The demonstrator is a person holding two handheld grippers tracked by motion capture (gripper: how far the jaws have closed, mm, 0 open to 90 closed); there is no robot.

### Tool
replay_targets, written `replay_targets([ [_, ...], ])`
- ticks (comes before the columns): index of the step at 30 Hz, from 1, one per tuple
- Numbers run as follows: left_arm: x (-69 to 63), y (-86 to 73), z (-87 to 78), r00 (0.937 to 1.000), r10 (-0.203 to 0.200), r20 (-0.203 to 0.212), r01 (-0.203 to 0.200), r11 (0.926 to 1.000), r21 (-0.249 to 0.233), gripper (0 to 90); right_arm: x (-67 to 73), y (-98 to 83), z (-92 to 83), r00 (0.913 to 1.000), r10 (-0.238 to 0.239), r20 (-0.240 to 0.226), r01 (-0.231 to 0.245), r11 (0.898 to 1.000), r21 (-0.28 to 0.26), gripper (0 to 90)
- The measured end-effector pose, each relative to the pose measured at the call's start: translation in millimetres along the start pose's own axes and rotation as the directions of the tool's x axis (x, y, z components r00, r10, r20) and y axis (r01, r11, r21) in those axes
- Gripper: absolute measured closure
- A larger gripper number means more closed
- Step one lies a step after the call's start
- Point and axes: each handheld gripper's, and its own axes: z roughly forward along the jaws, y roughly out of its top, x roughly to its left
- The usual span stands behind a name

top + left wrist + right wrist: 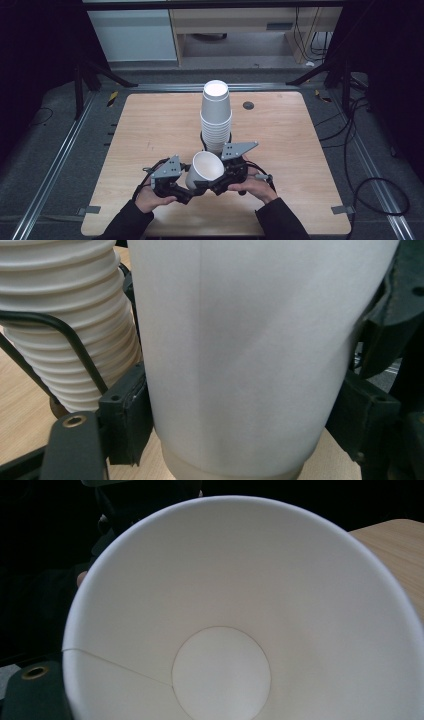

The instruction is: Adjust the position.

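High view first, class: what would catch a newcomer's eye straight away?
A tall stack of white paper cups stands upright at the middle of the light wooden table. Just in front of it, a single white paper cup is tilted, mouth up, between the left gripper and the right gripper, near the table's front edge.

One loose paper cup (204, 169); one cup stack (216, 117); two grippers.
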Motion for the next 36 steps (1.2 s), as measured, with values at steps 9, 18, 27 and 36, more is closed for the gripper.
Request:
replay_targets([
  [9, 6.8, -3.7, -9.0, 0.9995, -0.009, -0.03, 0.01, 0.9997, 0.021, 13.4, -2.3, 6.1, -16.5, 0.9988, -0.012, 0.048, 0.013, 1.0, -0.027, 11.9],
  [18, 28.0, -20.0, -29.3, 0.9853, -0.089, -0.146, 0.097, 0.994, 0.05, 10.7, -0.6, 10.9, -38.4, 0.9833, -0.039, 0.178, 0.043, 0.999, -0.021, 11.8],
  [27, 51.7, -42.0, -41.7, 0.9383, -0.163, -0.305, 0.201, 0.9747, 0.098, 9.9, -1.9, 1.9, -53.9, 0.9605, -0.022, 0.278, 0.019, 1.0, 0.012, 11.8],
  [36, 65.0, -51.9, -48.8, 0.9034, -0.211, -0.374, 0.266, 0.9583, 0.104, 9.5, -4.1, -5.0, -79.9, 0.9179, 0.013, 0.397, -0.019, 1.0, 0.012, 11.8],
])
